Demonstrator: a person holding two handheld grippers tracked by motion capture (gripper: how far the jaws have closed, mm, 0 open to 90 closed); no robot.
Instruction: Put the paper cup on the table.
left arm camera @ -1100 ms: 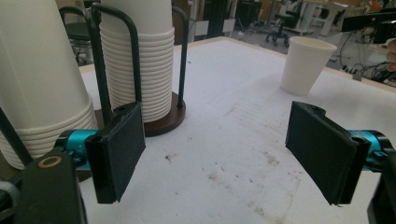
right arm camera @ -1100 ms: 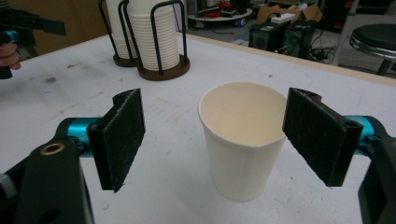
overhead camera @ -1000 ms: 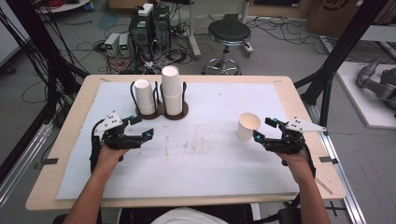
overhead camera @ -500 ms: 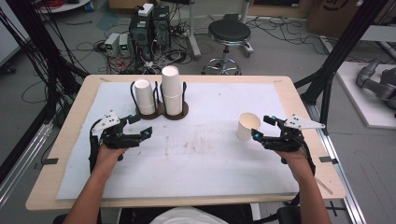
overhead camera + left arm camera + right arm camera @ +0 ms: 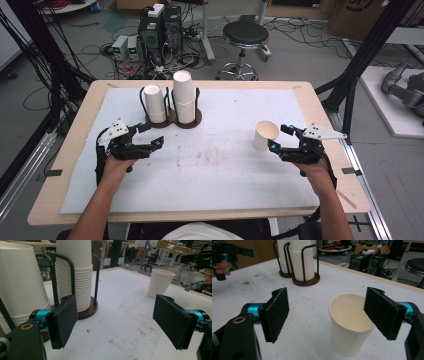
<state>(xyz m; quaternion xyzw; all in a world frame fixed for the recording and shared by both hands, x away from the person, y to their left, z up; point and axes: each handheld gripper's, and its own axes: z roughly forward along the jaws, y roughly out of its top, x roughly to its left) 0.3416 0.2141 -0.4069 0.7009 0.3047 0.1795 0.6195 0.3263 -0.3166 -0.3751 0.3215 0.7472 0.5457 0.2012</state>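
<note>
A single white paper cup [image 5: 265, 136] stands upright on the white mat at the right. My right gripper [image 5: 278, 138] is open just to the cup's right. In the right gripper view the cup [image 5: 352, 325] stands between the open jaws, nearer the right one, and I cannot tell whether it touches that jaw. My left gripper [image 5: 151, 136] is open and holds nothing, just in front of a dark wire cup holder [image 5: 172, 121]. The holder carries two stacks of upside-down white cups [image 5: 184, 97]. The left gripper view has the taller stack [image 5: 75, 277] ahead of the left jaw.
The white mat [image 5: 220, 165] covers a wooden table [image 5: 75, 150]. Behind the table are a black stool [image 5: 245, 37] and computer boxes with cables [image 5: 157, 30]. Black frame posts stand at both sides. The other hand [image 5: 222, 265] appears far left in the right gripper view.
My right gripper has edged slightly left toward the single cup. The left gripper has hardly moved.
</note>
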